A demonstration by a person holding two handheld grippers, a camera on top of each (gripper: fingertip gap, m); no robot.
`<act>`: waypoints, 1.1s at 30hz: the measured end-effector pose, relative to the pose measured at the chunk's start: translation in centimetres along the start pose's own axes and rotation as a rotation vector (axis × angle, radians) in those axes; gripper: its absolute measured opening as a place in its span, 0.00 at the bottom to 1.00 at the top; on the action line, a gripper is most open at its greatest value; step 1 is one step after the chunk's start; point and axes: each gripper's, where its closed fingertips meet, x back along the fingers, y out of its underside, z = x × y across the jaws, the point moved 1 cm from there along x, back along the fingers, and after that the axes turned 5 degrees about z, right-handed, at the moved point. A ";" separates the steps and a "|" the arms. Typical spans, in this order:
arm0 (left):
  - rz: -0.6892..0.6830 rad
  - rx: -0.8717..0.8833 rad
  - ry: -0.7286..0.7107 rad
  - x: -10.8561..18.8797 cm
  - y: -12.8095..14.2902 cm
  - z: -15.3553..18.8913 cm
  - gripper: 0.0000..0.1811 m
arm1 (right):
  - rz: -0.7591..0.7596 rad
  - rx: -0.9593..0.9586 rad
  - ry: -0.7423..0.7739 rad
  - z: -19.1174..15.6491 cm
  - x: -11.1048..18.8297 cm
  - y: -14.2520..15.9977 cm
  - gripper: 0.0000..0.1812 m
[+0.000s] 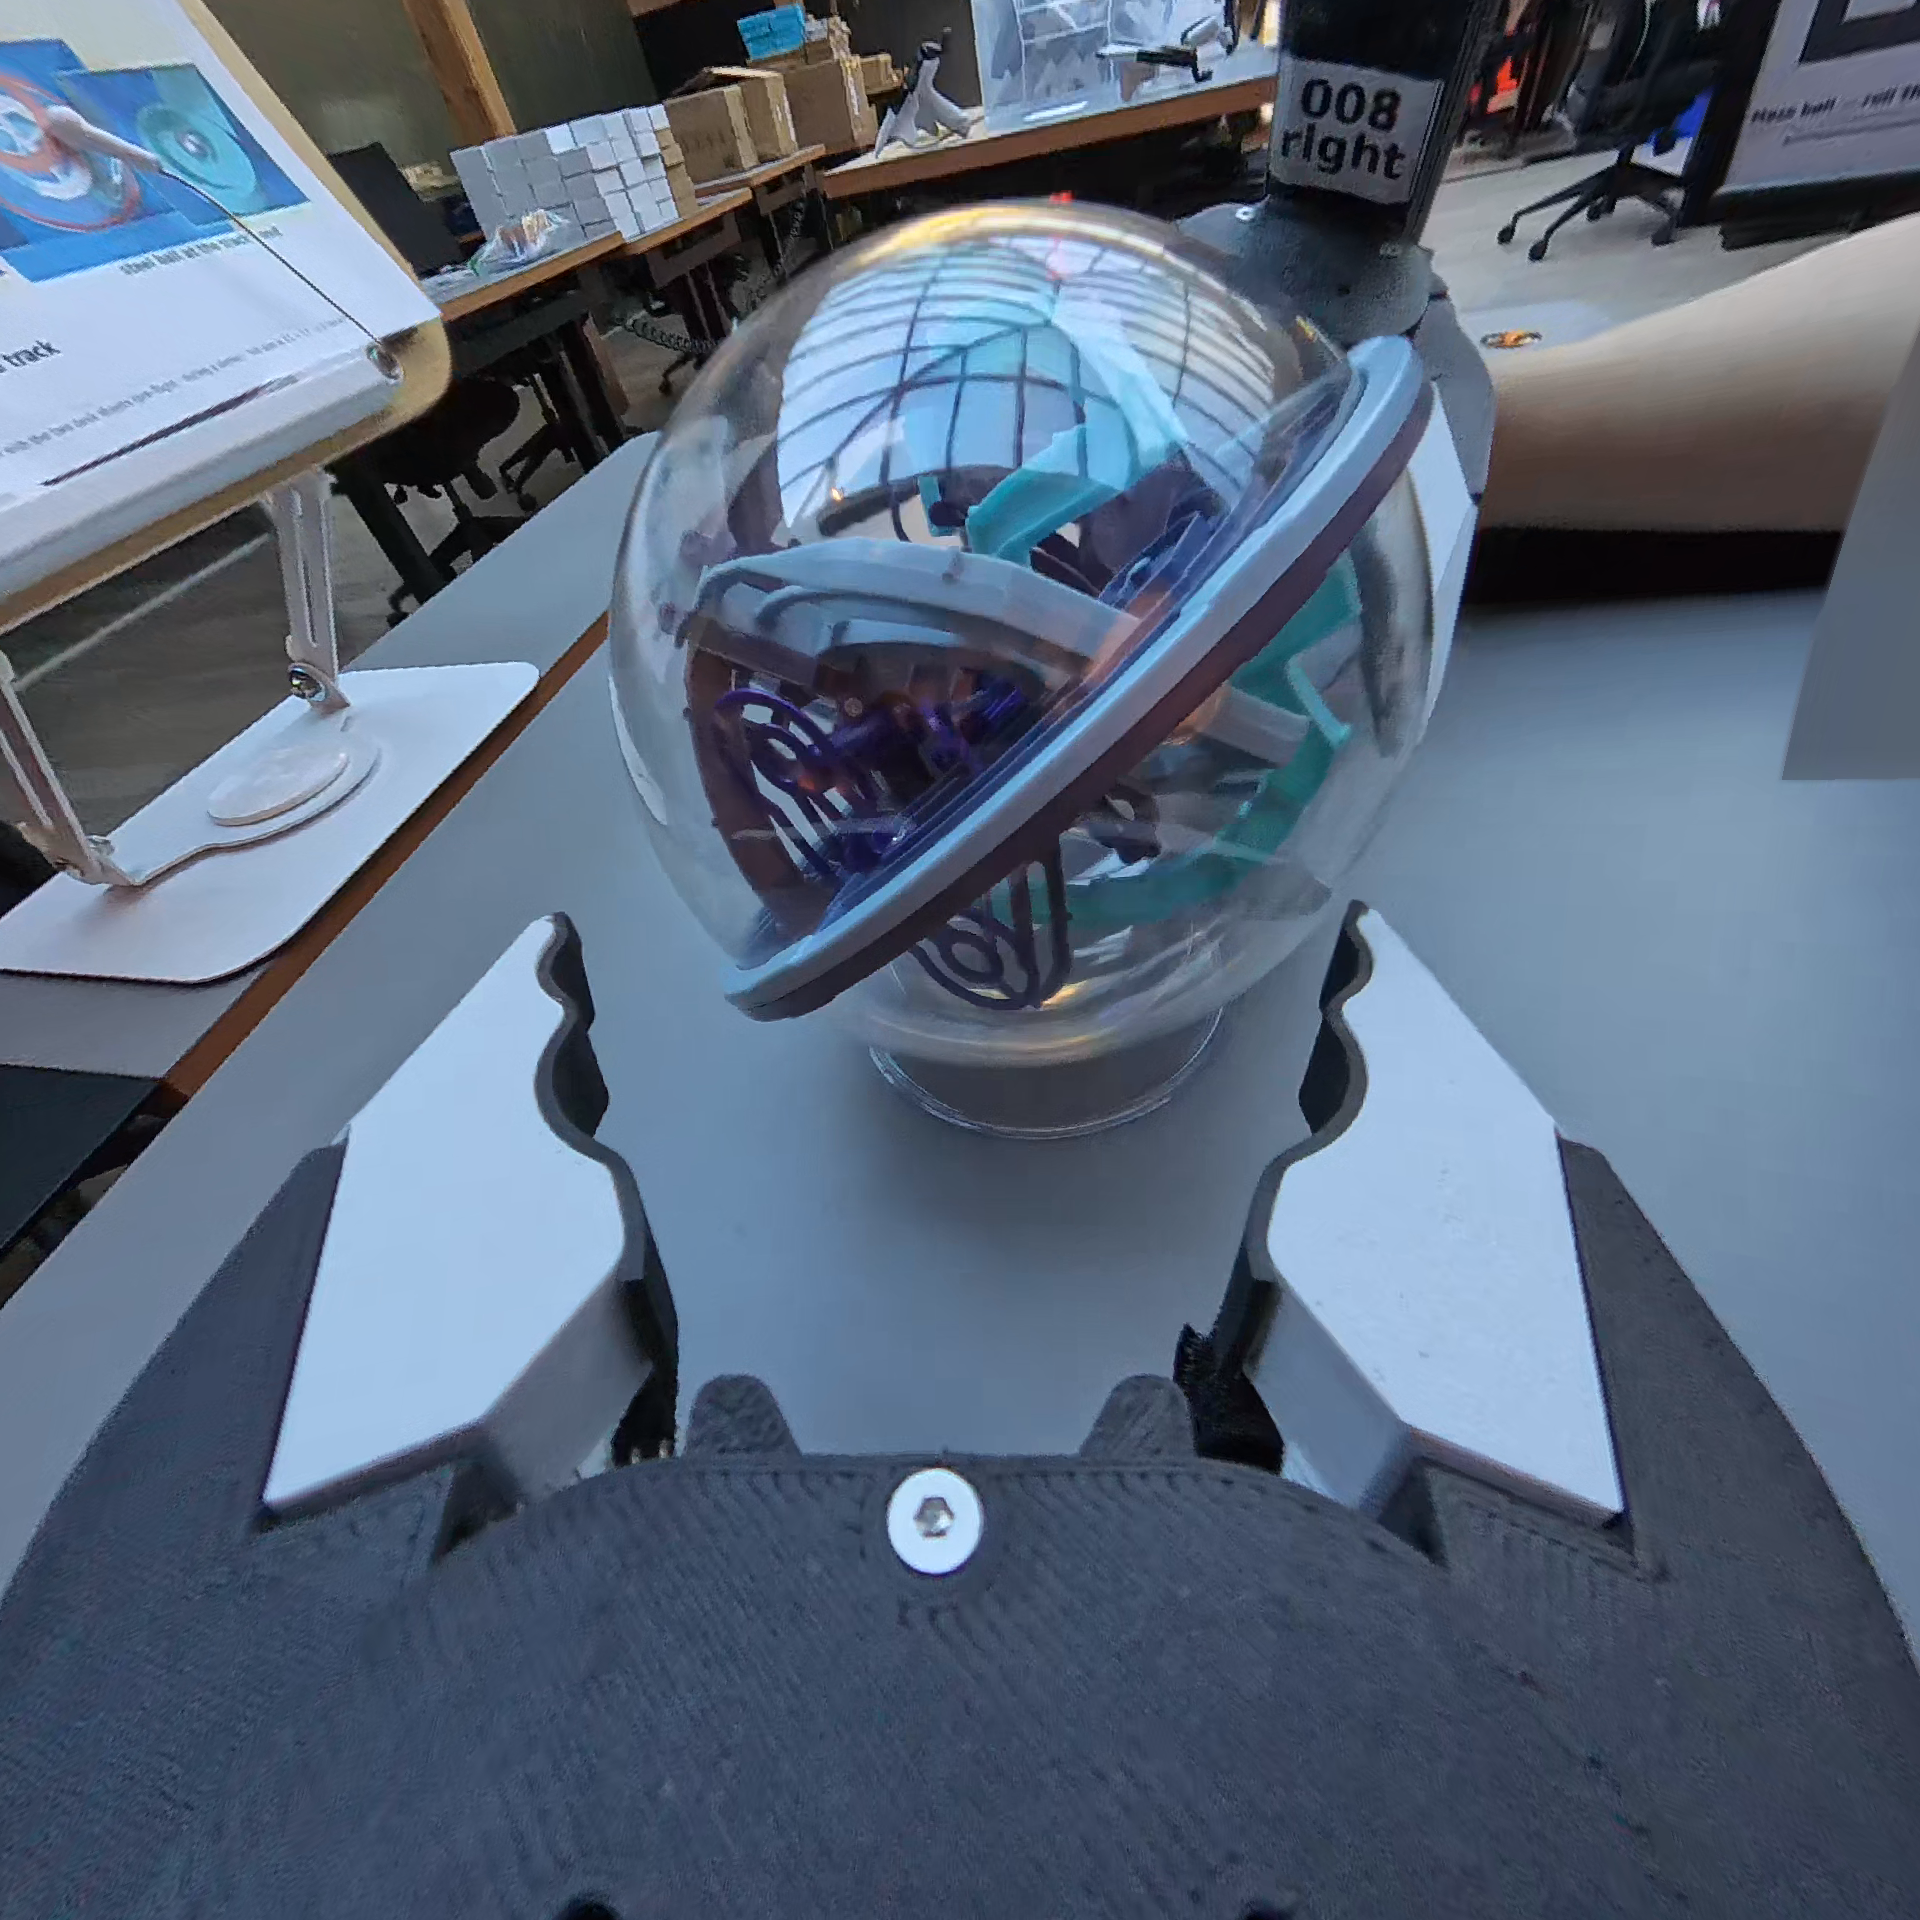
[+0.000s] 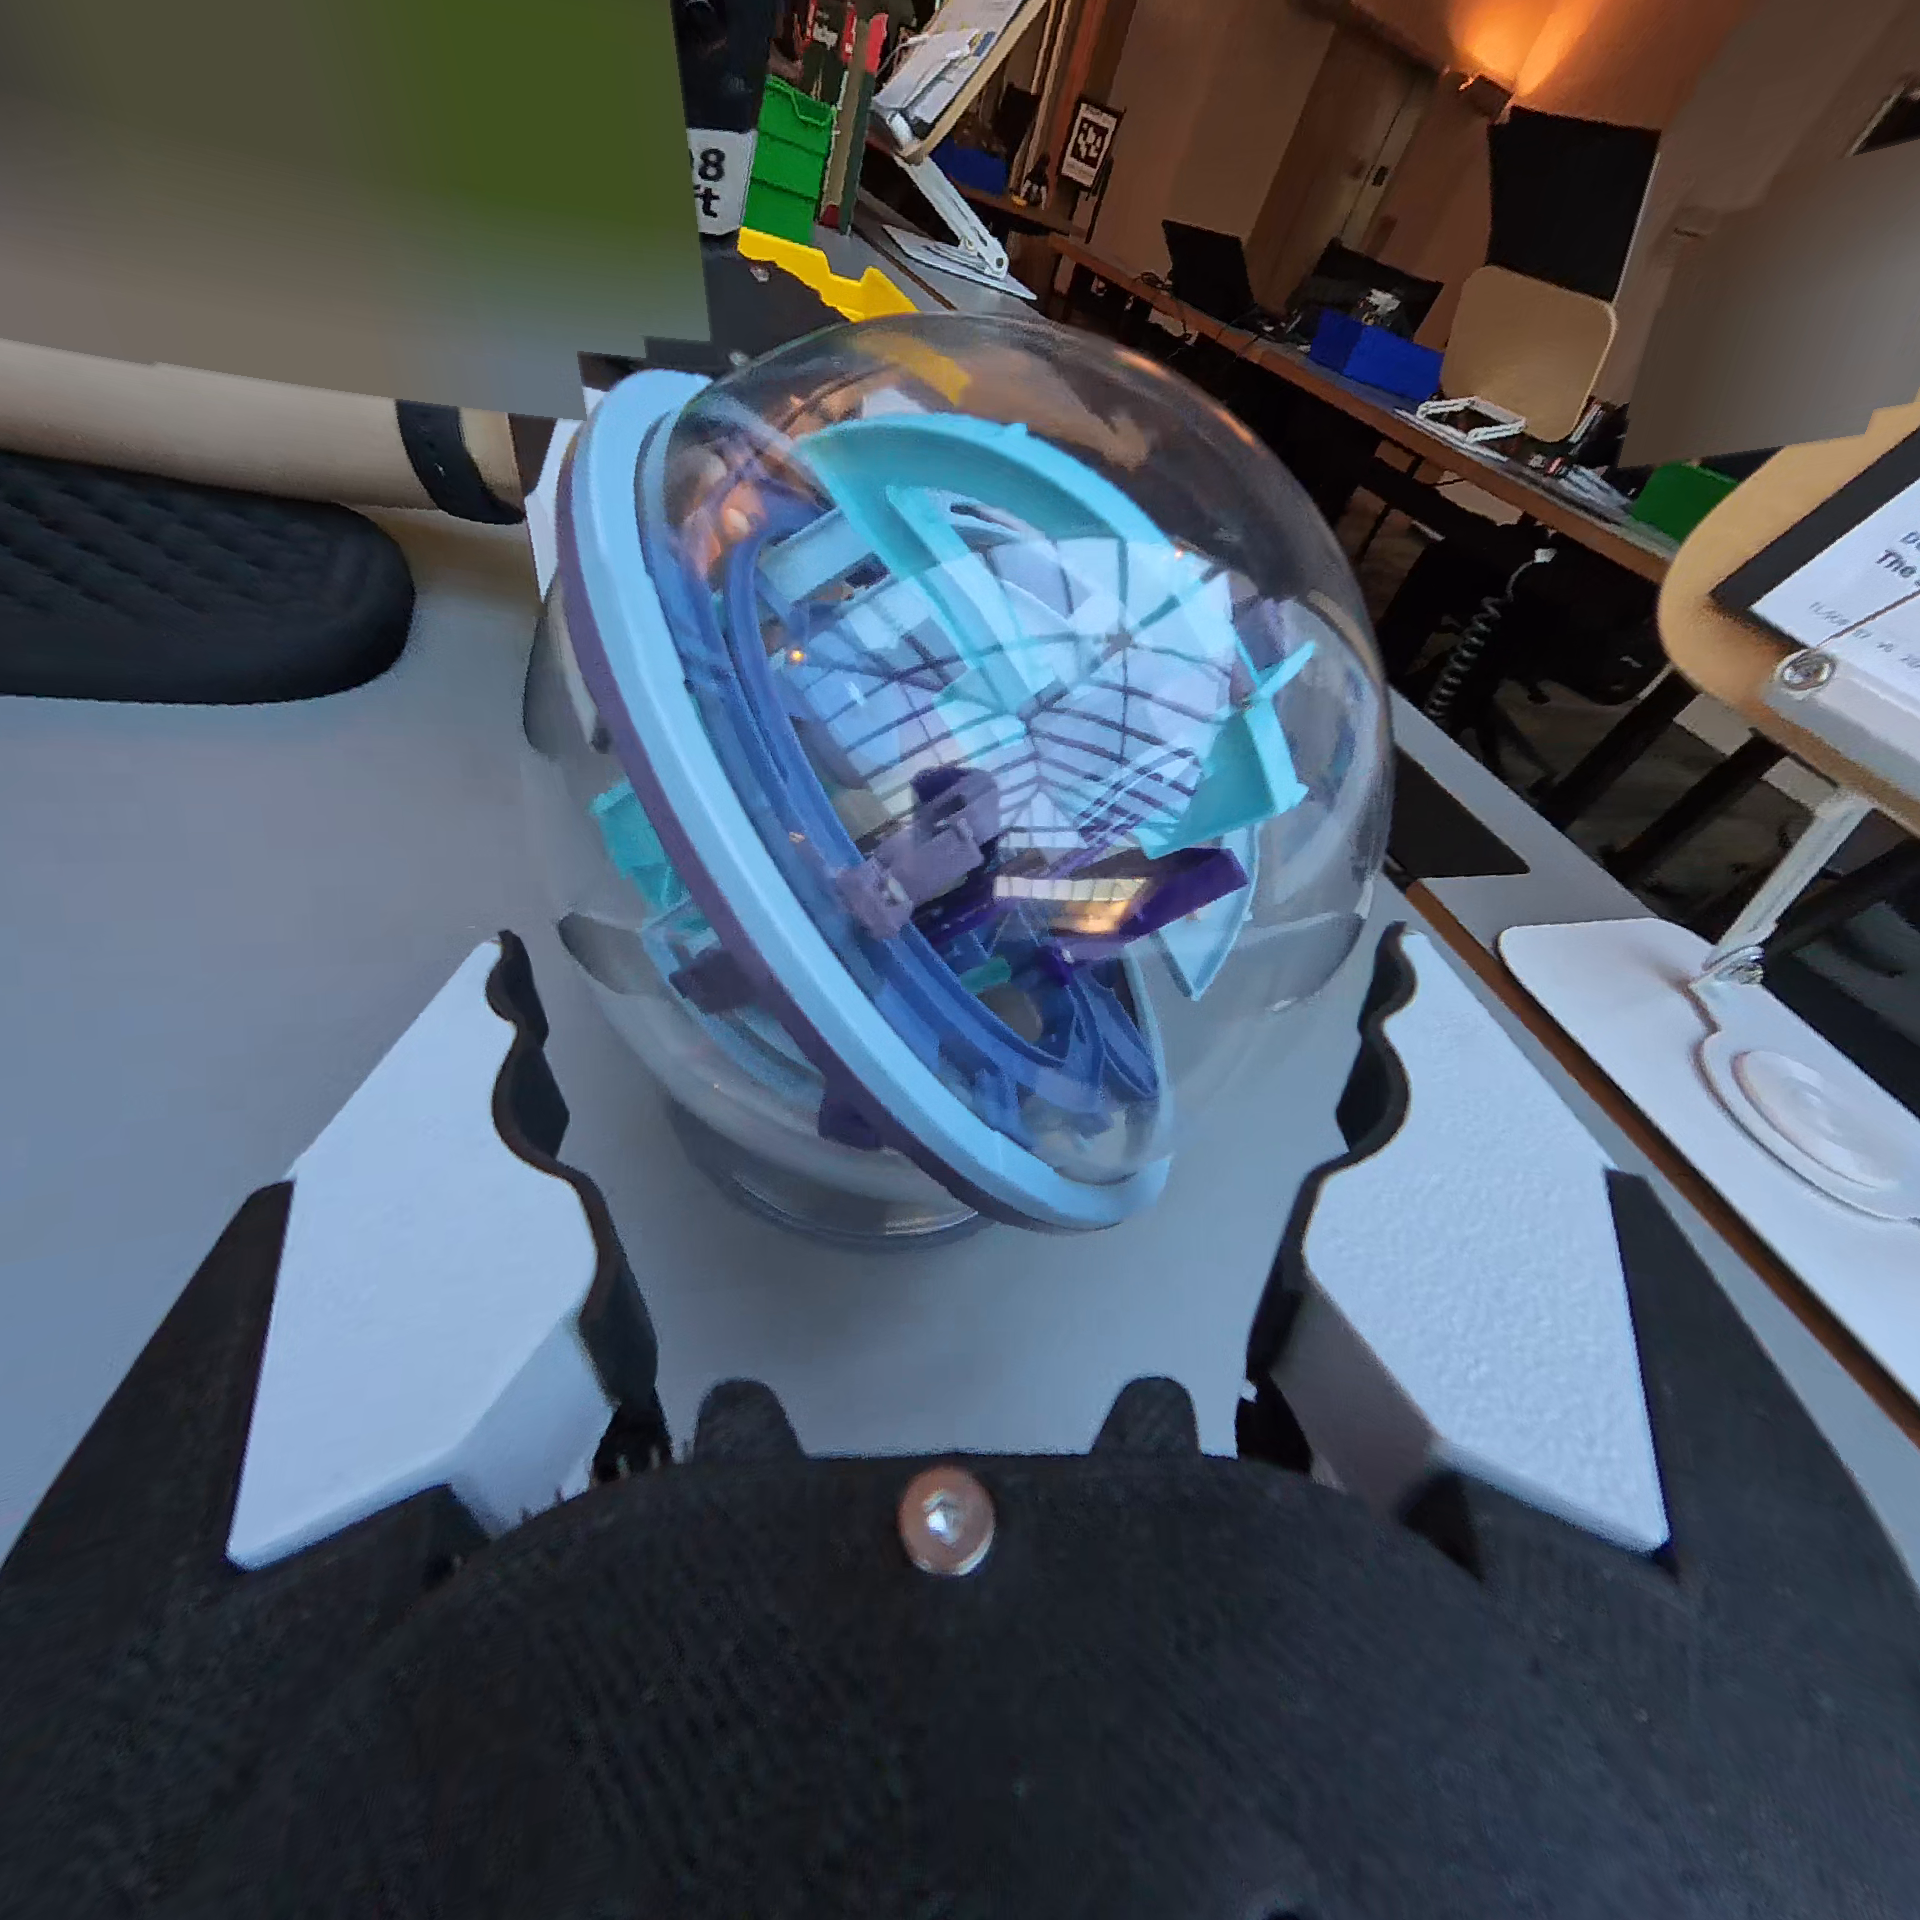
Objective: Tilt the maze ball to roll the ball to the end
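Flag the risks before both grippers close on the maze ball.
1. The maze ball is a smooth clear sphere resting only on a small clear ring stand; an uneven push from either side could likely roll it off.
2. The left gripper and right gripper are both open and short of the shell; hard fingers on curved plastic may slip.
3. The white document stand sits close by on the table's edge, so a wide tilt might knock it.

The small steel ball inside the maze ball [image 1: 1023,644] cannot be located. The instruction sheet [image 1: 156,239] is cut off by the frame edge.
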 end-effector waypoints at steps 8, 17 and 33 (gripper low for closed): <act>-0.046 -0.124 0.003 -1.4 0.5 0.4 0.76 | -0.014 0.194 0.072 0.2 -0.1 0.1 0.83; -0.061 -0.197 -0.038 -2.3 1.4 0.0 0.78 | -0.046 0.311 0.135 0.5 -0.8 0.3 0.85; -0.040 -0.201 -0.071 -2.8 1.5 0.0 0.78 | -0.035 0.244 0.123 0.7 -0.9 0.5 0.85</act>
